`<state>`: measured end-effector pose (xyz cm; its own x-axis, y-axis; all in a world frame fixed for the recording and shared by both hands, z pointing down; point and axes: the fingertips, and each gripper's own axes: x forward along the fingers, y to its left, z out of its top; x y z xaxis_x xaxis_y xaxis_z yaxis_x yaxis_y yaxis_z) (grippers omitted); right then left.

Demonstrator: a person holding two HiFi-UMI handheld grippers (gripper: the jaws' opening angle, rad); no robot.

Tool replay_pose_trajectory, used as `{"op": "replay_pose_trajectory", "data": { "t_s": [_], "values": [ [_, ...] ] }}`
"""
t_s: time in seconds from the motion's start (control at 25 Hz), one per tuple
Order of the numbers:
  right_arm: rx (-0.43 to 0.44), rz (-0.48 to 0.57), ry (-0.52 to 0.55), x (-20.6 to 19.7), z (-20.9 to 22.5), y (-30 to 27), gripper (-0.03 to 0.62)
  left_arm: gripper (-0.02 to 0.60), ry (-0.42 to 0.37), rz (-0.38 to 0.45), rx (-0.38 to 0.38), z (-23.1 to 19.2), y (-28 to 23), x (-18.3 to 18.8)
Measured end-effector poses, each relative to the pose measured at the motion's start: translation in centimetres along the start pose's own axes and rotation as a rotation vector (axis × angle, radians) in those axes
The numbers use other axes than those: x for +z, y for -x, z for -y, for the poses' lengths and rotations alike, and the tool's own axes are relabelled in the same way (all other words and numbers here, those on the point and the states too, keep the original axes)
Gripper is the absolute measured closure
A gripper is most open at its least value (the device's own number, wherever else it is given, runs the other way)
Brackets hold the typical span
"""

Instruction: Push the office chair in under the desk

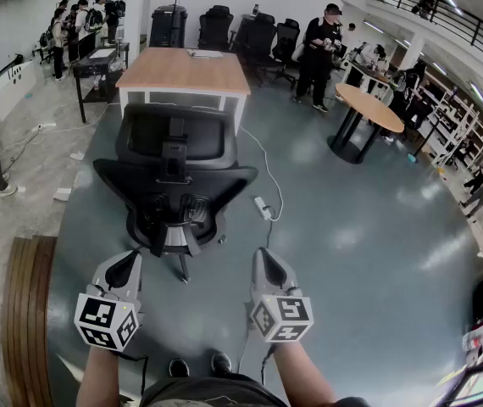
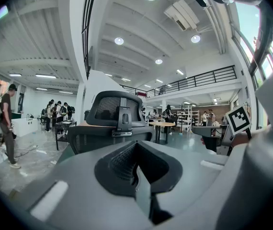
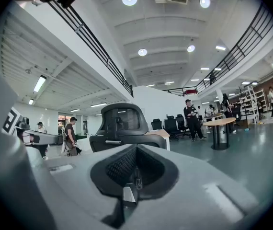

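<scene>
So far nothing of the push seems done. The office chair (image 1: 174,181) stands on the floor in front of the table (image 1: 182,70), its back turned to the person, and its seat is not yet under the table top. The left tongs (image 1: 125,265) and the right tongs (image 1: 267,263) are both clenched and empty, held near the chair's back but not touching it. I judge that the whole task remains: to reach the backrest and roll the chair forward. A power strip (image 1: 263,208) lies near its wheels.
</scene>
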<state>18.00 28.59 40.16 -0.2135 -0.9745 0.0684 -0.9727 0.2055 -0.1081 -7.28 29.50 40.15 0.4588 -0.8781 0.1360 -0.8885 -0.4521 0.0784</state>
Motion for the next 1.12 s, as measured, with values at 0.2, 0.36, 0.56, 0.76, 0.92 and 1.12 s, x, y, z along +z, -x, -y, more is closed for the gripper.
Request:
{"op": "replay_pose_trajectory", "data": {
  "t_s": [0.2, 0.36, 0.56, 0.76, 0.92, 1.12],
  "values": [
    [0.018, -0.003, 0.018, -0.3, -0.7, -0.3, 0.603, 0.563, 0.006, 0.002, -0.002, -0.4, -0.2, 0.0],
    [0.028, -0.005, 0.025, -0.2, -1.0, -0.2, 0.603, 0.563, 0.001, 0.001, 0.001, -0.3, 0.1, 0.1],
    [0.043, -0.020, 0.033, -0.7, -1.3, -0.4, 0.603, 0.563, -0.005, -0.007, 0.007, -0.5, 0.3, -0.1],
    [0.068, -0.070, 0.027, -2.2, -1.7, -0.8, 0.603, 0.563, -0.020, -0.023, 0.011, -0.7, 0.2, -0.8],
    [0.061, -0.085, 0.018, -2.7, -1.7, -1.0, 0.603, 0.563, -0.028, -0.045, 0.005, -1.0, 0.1, -1.4],
    [0.018, -0.079, 0.051, -2.4, -1.7, -1.5, 0.603, 0.563, -0.111, -0.044, 0.024, -1.9, 0.2, -1.4]
  ]
}}
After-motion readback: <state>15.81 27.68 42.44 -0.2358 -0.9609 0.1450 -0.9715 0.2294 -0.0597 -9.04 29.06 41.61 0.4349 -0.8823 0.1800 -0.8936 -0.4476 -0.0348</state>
